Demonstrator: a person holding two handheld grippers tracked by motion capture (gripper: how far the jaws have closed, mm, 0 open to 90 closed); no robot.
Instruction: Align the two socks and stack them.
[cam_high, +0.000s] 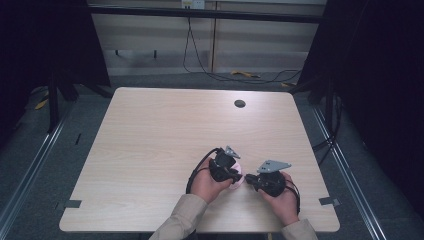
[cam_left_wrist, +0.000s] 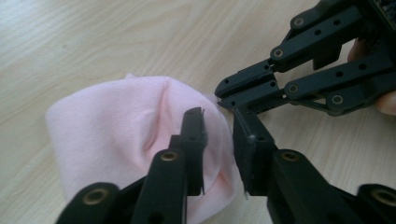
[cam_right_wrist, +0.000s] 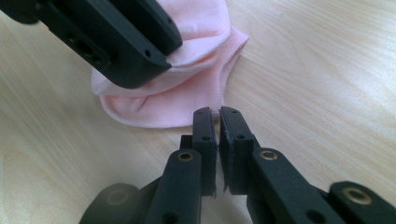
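L gripper (cam_left_wrist: 218, 140): jaws parted a little, over the pink cloth (cam_left_wrist: 112, 135). One jaw lies on top of the cloth's near fold, the other hangs just past its edge; pads not pressing on it, so no grip. Cloth sits under and to the left of the jaws in the left gripper view, bunched, w/ a soft crease down the middle.

R gripper (cam_right_wrist: 215, 116): jaws nearly together, tips pinching a thin bit of the cloth's hem. Rest of the cloth (cam_right_wrist: 187, 70) spreads ahead of the tips and up-left in the right gripper view, folded in layers, lying flat on the desk. L gripper's black body sits on the far side of the cloth there, touching its top layer.

High view: both grippers close together, tips facing, cloth (cam_high: 239, 176) between them, L gripper (cam_high: 235, 176) and R gripper (cam_high: 248, 178) each in a hand; beige sleeves.

Desk (cam_high: 165, 135): pale wood grain, rounded corners, dark round hole (cam_high: 239, 103) well beyond the grippers. Room: grey floor, black cables (cam_high: 200, 60) trailing behind the desk, dark curtains at both sides.
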